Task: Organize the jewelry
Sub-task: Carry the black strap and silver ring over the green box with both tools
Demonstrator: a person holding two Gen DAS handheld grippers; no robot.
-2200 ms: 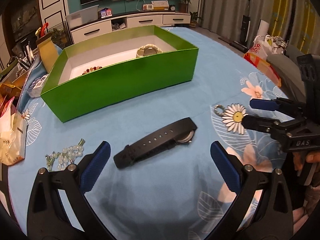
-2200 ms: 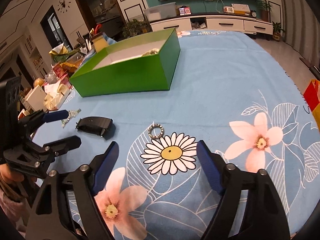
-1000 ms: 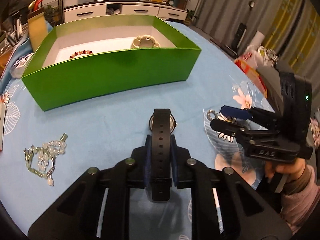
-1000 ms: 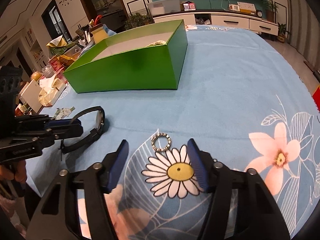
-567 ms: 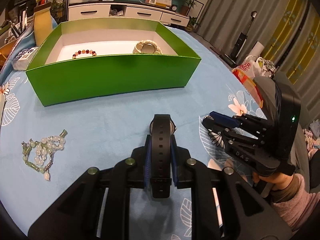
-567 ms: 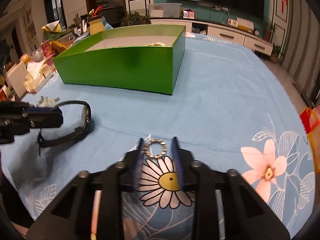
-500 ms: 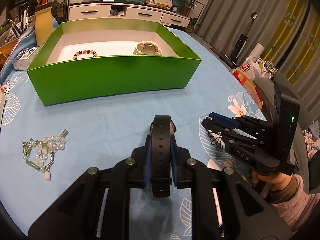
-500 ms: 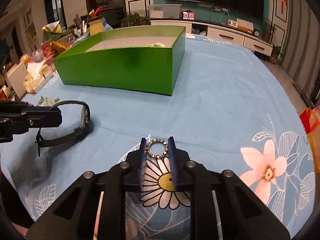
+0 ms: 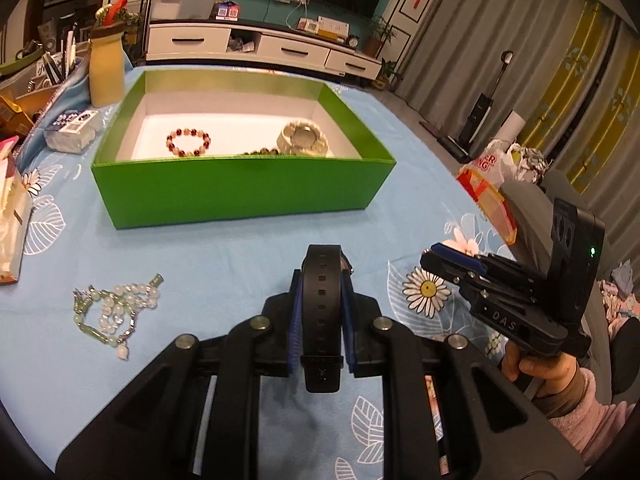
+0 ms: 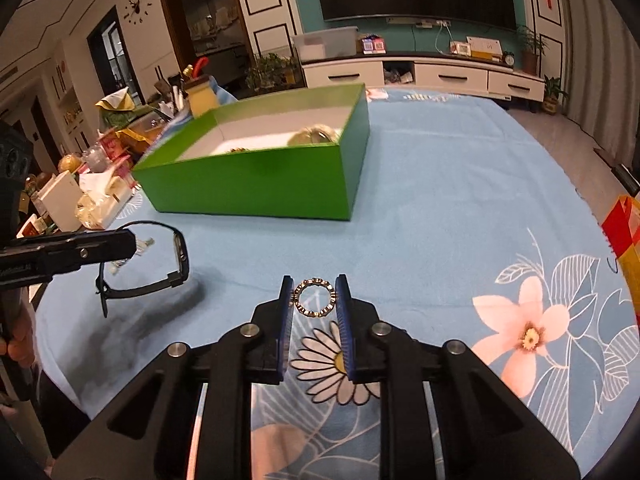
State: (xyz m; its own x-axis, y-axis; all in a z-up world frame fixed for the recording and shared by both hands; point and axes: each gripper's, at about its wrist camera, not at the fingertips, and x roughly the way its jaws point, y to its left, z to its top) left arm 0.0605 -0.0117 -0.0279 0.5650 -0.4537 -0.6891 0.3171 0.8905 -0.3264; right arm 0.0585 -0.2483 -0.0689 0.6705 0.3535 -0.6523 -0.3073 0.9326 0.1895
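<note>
My left gripper [image 9: 321, 280] is shut on a black watch [image 9: 321, 312] by its strap and holds it above the blue cloth; the watch also shows in the right wrist view [image 10: 176, 258]. My right gripper [image 10: 314, 286] is shut on a small beaded ring bracelet [image 10: 313, 297] and holds it above the cloth. The green box [image 9: 240, 188] stands ahead and holds a red bead bracelet [image 9: 188, 143] and a pale watch [image 9: 303, 139]. A pale green bead necklace [image 9: 108, 312] lies on the cloth at the left.
The table has a blue flowered cloth [image 10: 460, 208]. A yellow jar [image 9: 106, 72], small boxes [image 9: 72, 136] and packets stand along the left edge. A red and yellow bag [image 9: 486, 188] sits off the right edge. The right gripper also shows in the left wrist view [image 9: 432, 258].
My right gripper closed on the ring bracelet and lifted it off the cloth. My left gripper, shut on the black watch, rose higher; the box's inside shows more.
</note>
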